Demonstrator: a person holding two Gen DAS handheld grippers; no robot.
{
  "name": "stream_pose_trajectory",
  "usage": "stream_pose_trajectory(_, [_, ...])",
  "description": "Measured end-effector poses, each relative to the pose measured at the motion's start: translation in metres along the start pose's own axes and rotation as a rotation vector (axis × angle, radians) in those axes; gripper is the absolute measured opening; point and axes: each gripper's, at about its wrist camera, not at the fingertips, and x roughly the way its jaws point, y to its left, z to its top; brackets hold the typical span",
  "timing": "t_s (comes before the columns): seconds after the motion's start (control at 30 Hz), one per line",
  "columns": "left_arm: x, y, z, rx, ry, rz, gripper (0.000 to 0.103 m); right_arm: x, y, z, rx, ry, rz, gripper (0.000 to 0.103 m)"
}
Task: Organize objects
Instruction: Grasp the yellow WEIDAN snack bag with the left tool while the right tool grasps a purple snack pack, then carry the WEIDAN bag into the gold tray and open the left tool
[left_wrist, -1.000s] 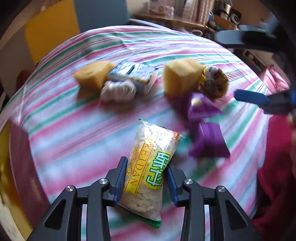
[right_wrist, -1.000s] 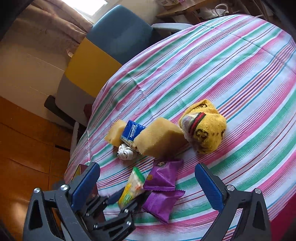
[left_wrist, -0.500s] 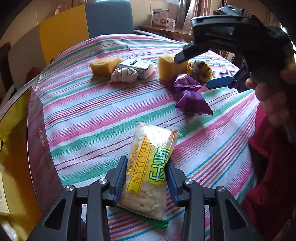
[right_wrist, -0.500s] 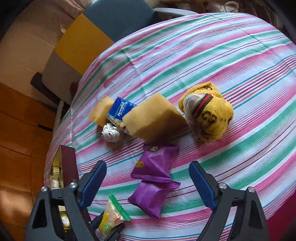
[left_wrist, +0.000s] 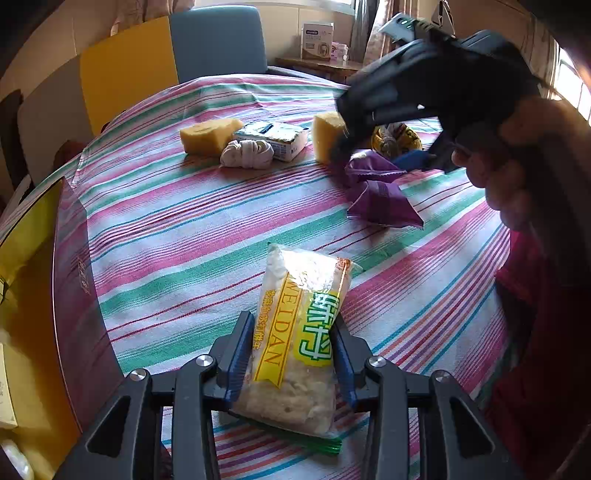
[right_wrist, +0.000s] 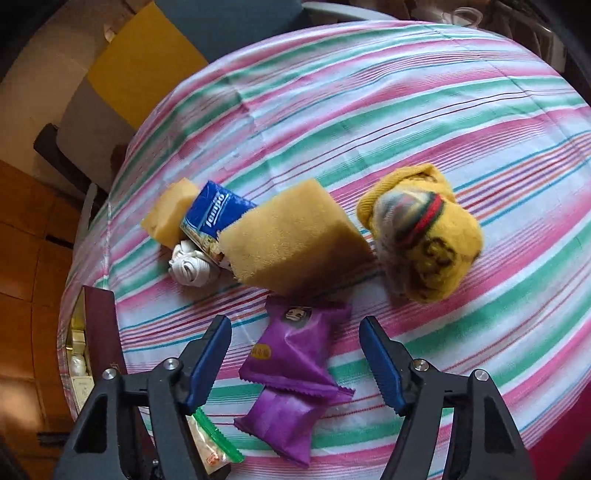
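1. Nearest the left wrist camera, the rice-cracker packet (left_wrist: 299, 332) is clamped by its long sides in the left gripper (left_wrist: 291, 354); its long axis runs away from the camera, green sealed end nearest, and it is held over the near part of the striped tablecloth (left_wrist: 192, 236).
2. Bare cloth is seen left of and beyond the packet; a dark red box wall (left_wrist: 79, 295) stands along the left table edge.
3. The right gripper (right_wrist: 295, 354) is set about half wide, jaws having just been closing, straddling the upper purple packet (right_wrist: 295, 343) without pad contact; the lower purple packet (right_wrist: 284, 417) overlaps it.
4. Farther back: large sponge (right_wrist: 291, 243), yellow sock bundle (right_wrist: 424, 236), tissue pack (right_wrist: 214, 218), white sock roll (right_wrist: 192, 266), small sponge (right_wrist: 170, 214), clustered closely.
5. Open cloth is left beyond them.
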Motion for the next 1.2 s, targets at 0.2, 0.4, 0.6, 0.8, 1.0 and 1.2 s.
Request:
stream_pose_trajectory(0.2, [0.000,0.000,-0.001,-0.003,-0.009,0.001,0.040,0.009,0.014,-0.004,-0.140,0.018,-0.079,0.037])
stream_pose_trajectory(0.4, [0.000,0.001,-0.001,-0.003,-0.011,-0.002,0.040,0.011,0.005,-0.005,-0.112,0.048,-0.050,0.038])
stream_pose_trajectory(0.6, [-0.002,0.000,-0.003,-0.008,-0.016,-0.003,0.041,0.012,0.006,-0.005,-0.107,0.045,-0.043,0.038])
stream_pose_trajectory(0.8, [-0.002,0.000,-0.004,-0.013,-0.021,-0.003,0.041,0.011,0.015,-0.008,-0.156,0.039,-0.078,0.038])
stream_pose_trajectory(1.0, [-0.004,0.000,-0.003,-0.016,-0.028,-0.003,0.039,0.014,0.031,-0.015,-0.271,0.034,-0.171,0.036])
stream_pose_trajectory(1.2, [-0.041,0.009,0.004,-0.069,-0.074,-0.080,0.039,0.013,0.035,-0.016,-0.301,0.027,-0.192,0.036])
